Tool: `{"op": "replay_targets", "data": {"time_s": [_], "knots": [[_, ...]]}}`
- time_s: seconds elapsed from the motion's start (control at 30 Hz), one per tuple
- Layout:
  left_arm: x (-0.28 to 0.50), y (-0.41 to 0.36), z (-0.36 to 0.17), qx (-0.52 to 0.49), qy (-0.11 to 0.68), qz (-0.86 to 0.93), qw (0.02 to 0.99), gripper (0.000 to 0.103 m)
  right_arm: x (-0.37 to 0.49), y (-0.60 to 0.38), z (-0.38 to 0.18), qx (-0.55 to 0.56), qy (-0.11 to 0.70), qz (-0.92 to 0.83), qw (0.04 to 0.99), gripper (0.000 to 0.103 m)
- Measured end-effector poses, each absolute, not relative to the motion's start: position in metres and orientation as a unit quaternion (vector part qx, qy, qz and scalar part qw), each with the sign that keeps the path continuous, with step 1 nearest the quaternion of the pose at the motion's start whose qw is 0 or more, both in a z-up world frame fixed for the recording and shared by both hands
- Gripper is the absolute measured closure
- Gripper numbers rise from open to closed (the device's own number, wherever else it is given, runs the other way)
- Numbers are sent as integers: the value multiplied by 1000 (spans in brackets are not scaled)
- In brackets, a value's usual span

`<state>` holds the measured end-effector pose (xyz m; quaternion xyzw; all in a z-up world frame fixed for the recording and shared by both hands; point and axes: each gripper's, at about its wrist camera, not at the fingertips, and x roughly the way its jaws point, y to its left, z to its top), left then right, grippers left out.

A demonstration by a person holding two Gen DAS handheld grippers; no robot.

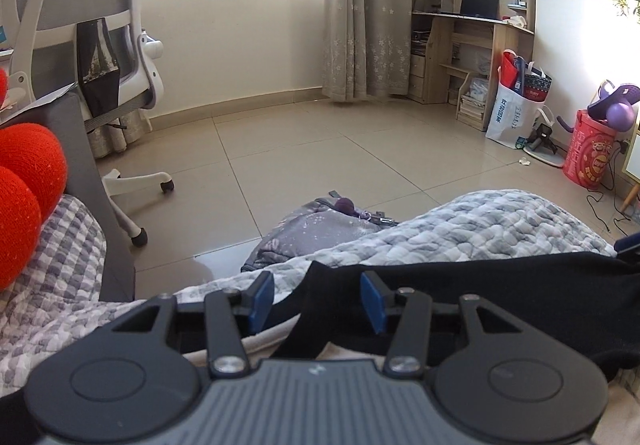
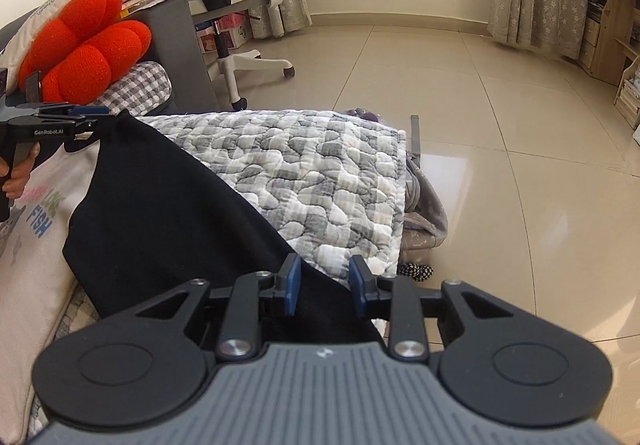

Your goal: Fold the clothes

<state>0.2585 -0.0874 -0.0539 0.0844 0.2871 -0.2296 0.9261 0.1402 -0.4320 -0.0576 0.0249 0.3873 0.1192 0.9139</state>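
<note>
Left gripper [image 1: 318, 299] part-open, right gripper [image 2: 324, 283] likewise, nothing pinched — black garment [image 2: 168, 205] limp, light — best gripped at hem corners

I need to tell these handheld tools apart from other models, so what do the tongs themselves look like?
Both match: the left tongs and right tongs have a ribbed grey body, two round black discs, black linkage arms with silver screws, and blue pads on the fingertips. Seen from the right wrist view, the left one has white "GenRobot.AI" lettering on its black side. No cables are visible.
</note>
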Motion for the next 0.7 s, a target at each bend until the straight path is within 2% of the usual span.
{"op": "replay_targets", "data": {"time_s": [0.13,0.17,0.23,0.27,0.3,0.47,0.57,0.7], "knots": [[268,-88,-60,67,298,-228,924,57,140,-431,-56,16,400,125,908,74],[270,-88,-62,62,301,-229,924,59,140,-429,-56,10,404,127,906,77],[271,-89,-65,47,310,-235,920,75,139,-425,-56,-2,408,129,904,87],[271,-89,-66,41,313,-237,919,76,138,-422,-55,-11,406,126,905,94],[270,-90,-67,40,310,-236,920,79,136,-418,-53,-21,403,121,907,97],[262,-88,-63,22,281,-227,932,85,132,-398,-42,-107,356,48,927,99],[258,-88,-60,7,260,-218,940,86,140,-402,-33,-115,329,16,937,99],[259,-96,-63,21,257,-207,944,86,164,-403,-43,-122,344,3,931,99]]}}
